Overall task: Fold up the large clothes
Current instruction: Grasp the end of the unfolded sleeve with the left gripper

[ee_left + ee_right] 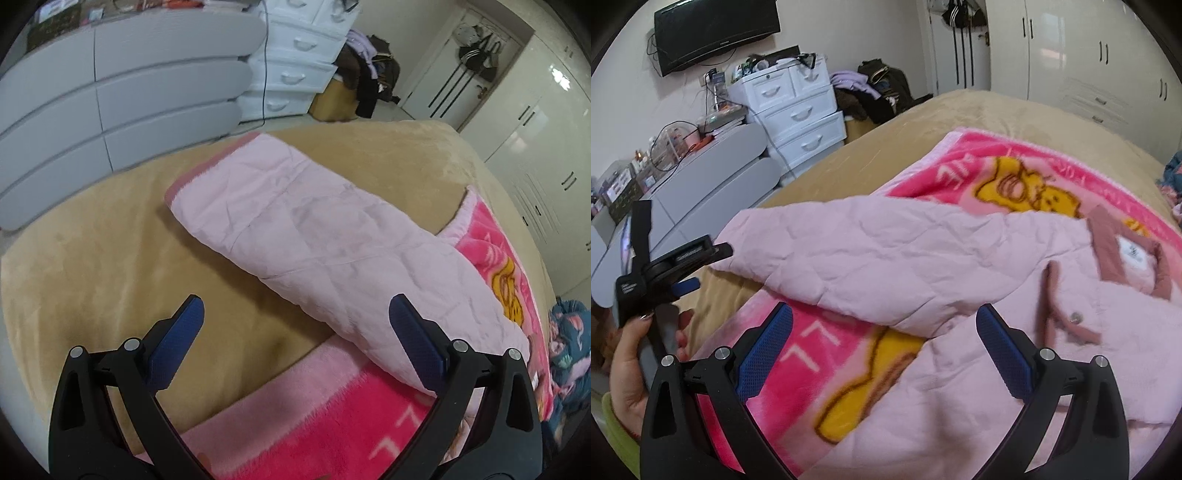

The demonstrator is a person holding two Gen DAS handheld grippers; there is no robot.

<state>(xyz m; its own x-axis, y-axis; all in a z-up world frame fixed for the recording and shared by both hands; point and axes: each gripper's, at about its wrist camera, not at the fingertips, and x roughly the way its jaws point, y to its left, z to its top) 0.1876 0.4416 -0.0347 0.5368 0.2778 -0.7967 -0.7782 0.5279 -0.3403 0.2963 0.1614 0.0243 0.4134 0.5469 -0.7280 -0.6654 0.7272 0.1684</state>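
One pale pink quilted jacket [886, 266] — sleeve [295, 229] outstretched, creased.

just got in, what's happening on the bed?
A person is folding a pale pink quilted jacket on a bed, with a claw in each hand. The jacket lies on a pink cartoon blanket, one sleeve stretched out sideways over the tan cover. Both the left claw and the right claw are open above the fabric, gripping nothing. The left hand shows in the right view.
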